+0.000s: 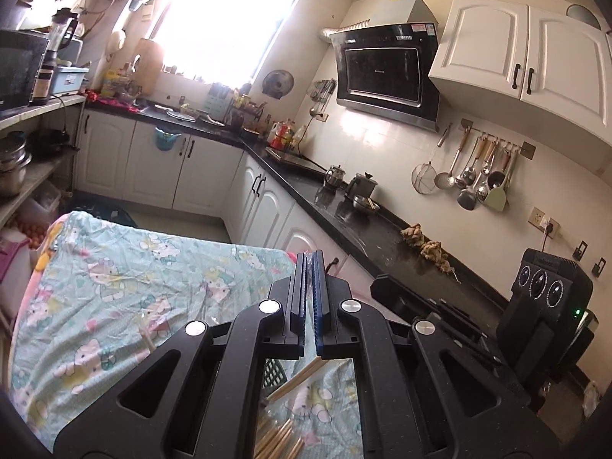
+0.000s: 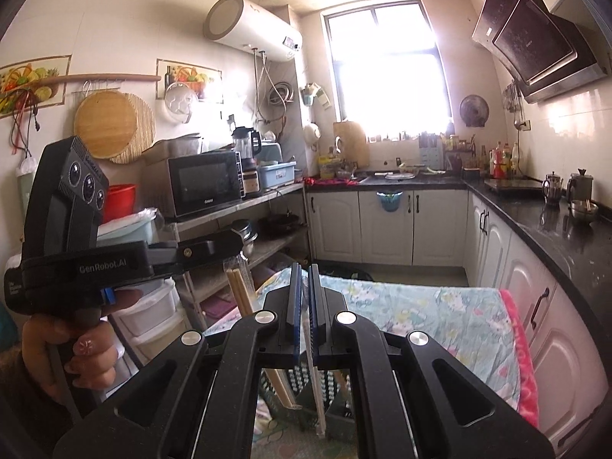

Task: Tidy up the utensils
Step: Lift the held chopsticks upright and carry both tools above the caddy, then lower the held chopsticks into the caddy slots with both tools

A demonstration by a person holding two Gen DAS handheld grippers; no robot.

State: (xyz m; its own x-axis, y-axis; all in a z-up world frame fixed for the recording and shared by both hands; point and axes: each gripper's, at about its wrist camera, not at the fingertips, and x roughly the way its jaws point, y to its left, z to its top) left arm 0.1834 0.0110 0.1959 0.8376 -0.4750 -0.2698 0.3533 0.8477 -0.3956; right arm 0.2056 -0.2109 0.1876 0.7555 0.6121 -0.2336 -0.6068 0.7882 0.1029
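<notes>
My left gripper is shut, and in the right wrist view a hand holds it up at the left. A clear sleeve of wooden chopsticks hangs from its tip. The same chopsticks show under its fingers. My right gripper is shut on a thin white stick that runs down between its pads. Below it stands a dark green perforated basket with a few chopsticks in it. More wooden chopsticks lie at the bottom edge of the left wrist view.
A table with a pale cartoon-print cloth lies under both grippers. A black countertop with kettles runs along the right, and shelves with a microwave stand at the left. The right gripper's black housing sits close beside the left one.
</notes>
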